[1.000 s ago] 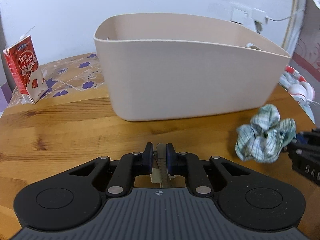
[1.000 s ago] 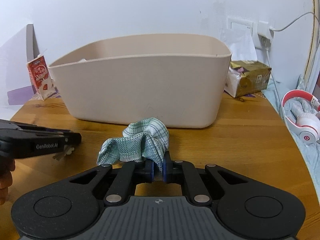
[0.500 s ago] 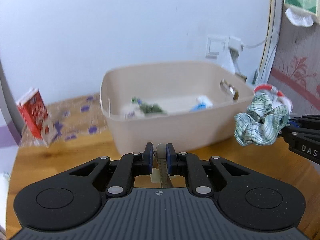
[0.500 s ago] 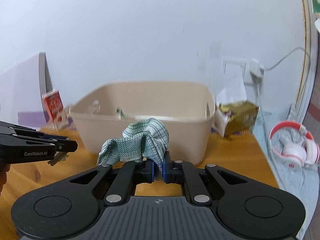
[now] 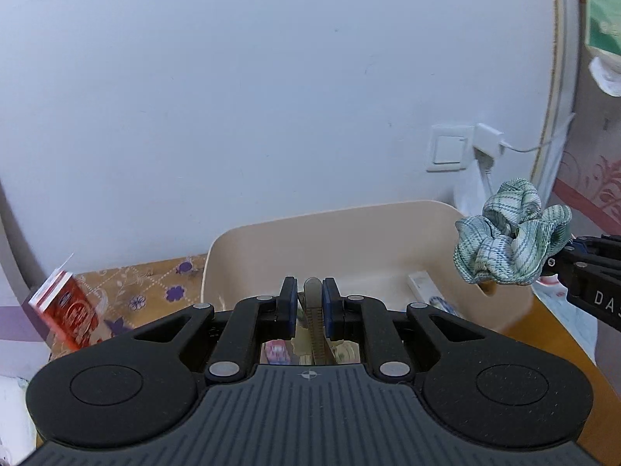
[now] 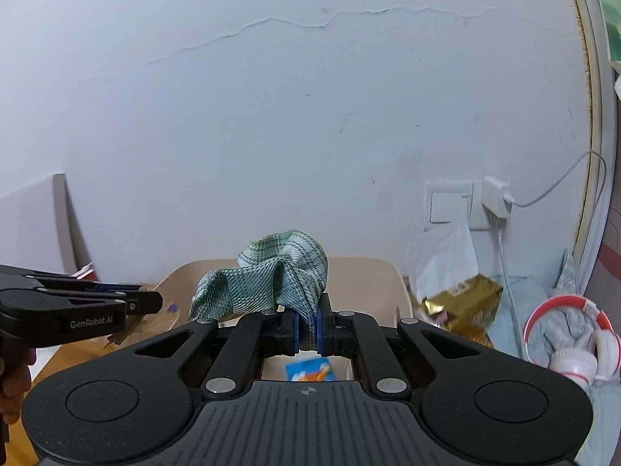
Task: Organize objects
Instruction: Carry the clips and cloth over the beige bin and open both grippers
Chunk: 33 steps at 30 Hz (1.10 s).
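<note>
A beige plastic bin (image 5: pixel 349 240) stands on the wooden table and also shows in the right wrist view (image 6: pixel 372 272). My left gripper (image 5: pixel 310 303) is shut on a small ridged grey-tan object (image 5: pixel 313 318) and hangs over the bin's near edge. My right gripper (image 6: pixel 306 326) is shut on a green plaid scrunchie (image 6: pixel 271 275), held high over the bin. The scrunchie also shows in the left wrist view (image 5: pixel 508 244), above the bin's right end. Small items lie inside the bin (image 5: pixel 421 283).
A red milk carton (image 5: pixel 66 314) stands left of the bin on a patterned mat (image 5: pixel 155 287). A gold packet (image 6: pixel 462 303) and red-white headphones (image 6: pixel 570 338) lie to the right. A wall socket with a charger (image 6: pixel 493 198) is behind.
Both grippers have risen further and moved forward over the bin, each still holding its object. The bin now sits low in both views.
</note>
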Each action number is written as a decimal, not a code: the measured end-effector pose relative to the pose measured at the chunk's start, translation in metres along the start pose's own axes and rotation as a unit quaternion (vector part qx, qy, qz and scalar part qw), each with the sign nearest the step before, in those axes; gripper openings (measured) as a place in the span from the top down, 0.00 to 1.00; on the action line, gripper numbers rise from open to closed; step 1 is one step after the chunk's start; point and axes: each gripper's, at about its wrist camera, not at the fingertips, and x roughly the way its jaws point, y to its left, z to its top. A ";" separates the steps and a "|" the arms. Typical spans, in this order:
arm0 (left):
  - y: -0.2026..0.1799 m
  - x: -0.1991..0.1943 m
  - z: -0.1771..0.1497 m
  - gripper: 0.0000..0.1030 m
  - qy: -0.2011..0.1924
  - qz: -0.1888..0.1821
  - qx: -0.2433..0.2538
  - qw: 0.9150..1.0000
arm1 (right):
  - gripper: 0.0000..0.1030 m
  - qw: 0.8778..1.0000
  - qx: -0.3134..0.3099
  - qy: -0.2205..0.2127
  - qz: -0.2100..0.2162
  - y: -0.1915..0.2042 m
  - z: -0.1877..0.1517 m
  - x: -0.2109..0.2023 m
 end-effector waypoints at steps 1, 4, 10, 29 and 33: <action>-0.001 0.008 0.003 0.87 0.004 0.001 0.000 1.000 | 0.92 1.000 -0.001 0.003 -0.004 0.000 0.003 0.007; -0.004 0.033 0.011 0.87 0.022 0.002 0.002 1.000 | 0.92 1.000 -0.011 0.021 -0.017 -0.001 0.011 0.033; -0.012 0.074 0.015 0.87 0.073 -0.001 0.000 0.997 | 0.92 0.996 -0.042 0.069 -0.041 0.004 0.015 0.076; -0.003 0.081 0.013 0.24 0.145 0.017 -0.010 0.989 | 0.32 0.977 -0.059 0.198 -0.043 0.001 0.013 0.090; 0.000 0.054 0.021 0.22 0.133 0.024 -0.008 0.991 | 0.20 0.982 -0.047 0.177 -0.043 -0.001 0.027 0.062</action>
